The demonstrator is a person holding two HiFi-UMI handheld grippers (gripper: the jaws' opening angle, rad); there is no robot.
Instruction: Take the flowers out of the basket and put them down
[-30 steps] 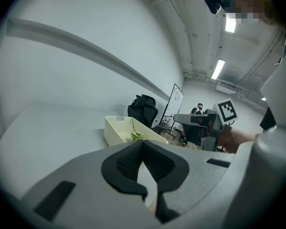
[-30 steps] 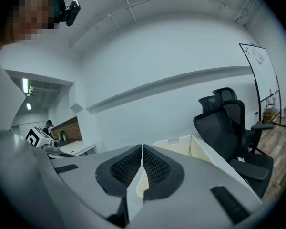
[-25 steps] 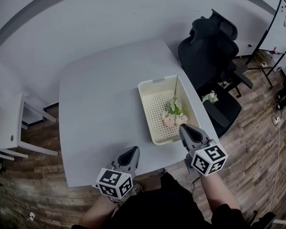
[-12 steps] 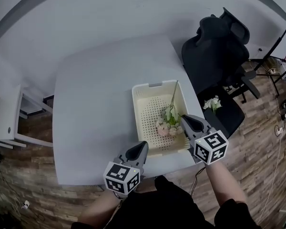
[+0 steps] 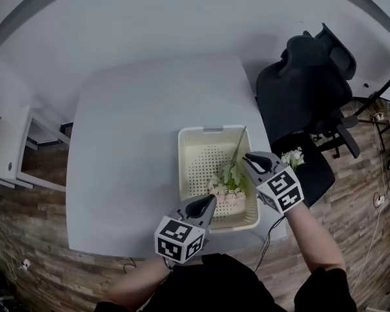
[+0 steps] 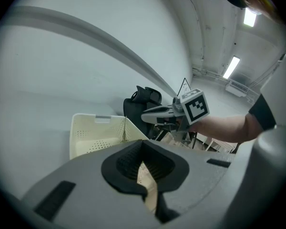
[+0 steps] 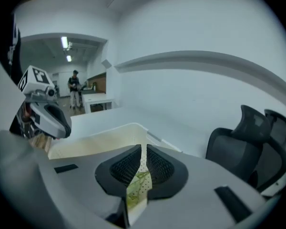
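A cream perforated basket [image 5: 184, 168] stands on the white table [image 5: 130, 122], near its front right corner. Inside it lies a sprig of pale pink flowers [image 5: 226, 186] with green leaves, its thin stem [image 5: 239, 142] leaning on the far right rim. My left gripper [image 5: 210, 201] is shut and empty, its tip over the basket's near left part. In the left gripper view [image 6: 142, 144] the basket [image 6: 93, 128] is just ahead. My right gripper [image 5: 247, 159] is shut and empty above the basket's right rim, beside the flowers. Green leaves [image 7: 139, 182] show below its jaws [image 7: 143, 149].
A black office chair [image 5: 305, 90] stands right of the table, with another white flower sprig [image 5: 291, 158] on its seat. White furniture [image 5: 6, 155] is at the far left on the wooden floor. A person [image 7: 75, 85] stands far off in the right gripper view.
Both grippers have moved forward from the table's near edge to the basket. The right one has rolled and sunk to the right rim; the left tip now reaches over the near wall.
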